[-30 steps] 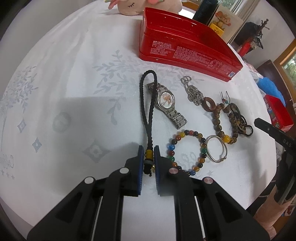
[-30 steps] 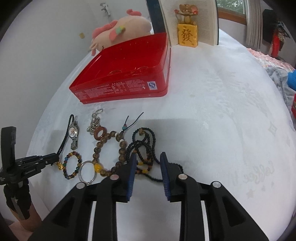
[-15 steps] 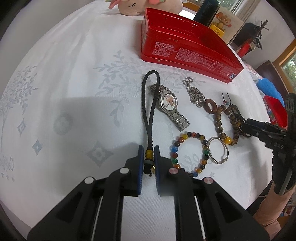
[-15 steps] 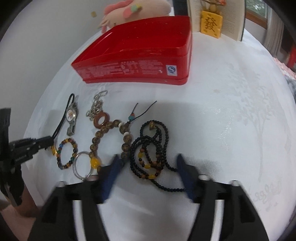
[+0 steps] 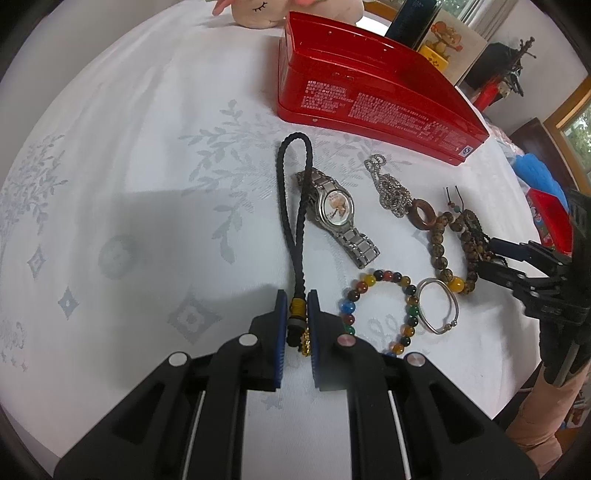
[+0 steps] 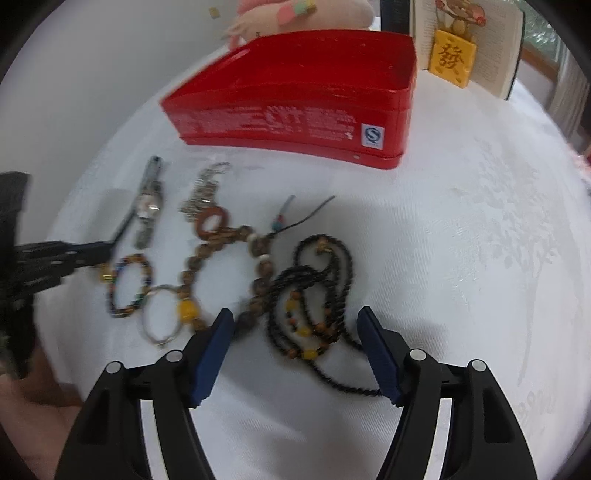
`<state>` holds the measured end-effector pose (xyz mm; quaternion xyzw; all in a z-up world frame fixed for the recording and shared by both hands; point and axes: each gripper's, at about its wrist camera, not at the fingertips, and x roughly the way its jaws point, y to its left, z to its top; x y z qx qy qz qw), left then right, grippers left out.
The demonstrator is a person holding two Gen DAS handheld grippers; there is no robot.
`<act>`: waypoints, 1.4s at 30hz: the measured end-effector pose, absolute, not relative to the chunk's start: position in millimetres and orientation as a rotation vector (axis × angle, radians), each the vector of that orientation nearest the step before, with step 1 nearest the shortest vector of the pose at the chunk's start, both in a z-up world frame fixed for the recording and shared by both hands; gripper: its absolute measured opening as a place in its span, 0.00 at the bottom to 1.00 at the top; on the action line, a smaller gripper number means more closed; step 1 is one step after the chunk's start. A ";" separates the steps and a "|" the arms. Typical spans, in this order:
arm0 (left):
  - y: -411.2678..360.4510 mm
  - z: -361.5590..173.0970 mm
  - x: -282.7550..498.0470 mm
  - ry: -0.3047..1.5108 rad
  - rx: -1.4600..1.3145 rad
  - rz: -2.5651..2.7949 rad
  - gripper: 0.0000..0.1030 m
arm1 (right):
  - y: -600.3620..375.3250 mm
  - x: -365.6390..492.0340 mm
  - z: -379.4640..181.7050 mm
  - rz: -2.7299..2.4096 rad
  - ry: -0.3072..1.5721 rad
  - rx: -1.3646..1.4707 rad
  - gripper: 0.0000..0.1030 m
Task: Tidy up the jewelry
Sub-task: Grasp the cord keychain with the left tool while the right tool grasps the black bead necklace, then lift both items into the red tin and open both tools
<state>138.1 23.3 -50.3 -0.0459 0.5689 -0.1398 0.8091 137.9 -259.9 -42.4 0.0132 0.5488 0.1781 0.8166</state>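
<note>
My left gripper is shut on the gold-beaded end of a black braided cord that lies on the white tablecloth. Beside it lie a silver watch, a multicoloured bead bracelet, a silver ring bangle, a silver chain and a brown bead strand with a wooden ring. My right gripper is open wide, its jaws on either side of a black bead necklace. A red tin stands open behind the jewelry.
A pink plush toy lies behind the red tin. An open book with a yellow mouse figurine stands at the back right. The table edge runs close on the near side in both views.
My right gripper has opened wide and moved forward over the black bead necklace. My left gripper has stayed shut on the cord and moved slightly.
</note>
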 end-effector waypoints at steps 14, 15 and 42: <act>20.3 -51.2 142.0 1.217 -0.093 -0.307 0.09 | -242.8 139.2 -50.3 0.317 1.134 -0.169 0.62; 20.2 -51.3 142.0 1.217 -0.095 -0.306 0.09 | -241.8 140.4 -50.2 0.311 1.127 -0.182 0.60; 25.1 4.9 118.1 1.070 -0.129 -0.369 0.09 | -283.9 106.7 12.5 0.433 0.996 0.151 0.11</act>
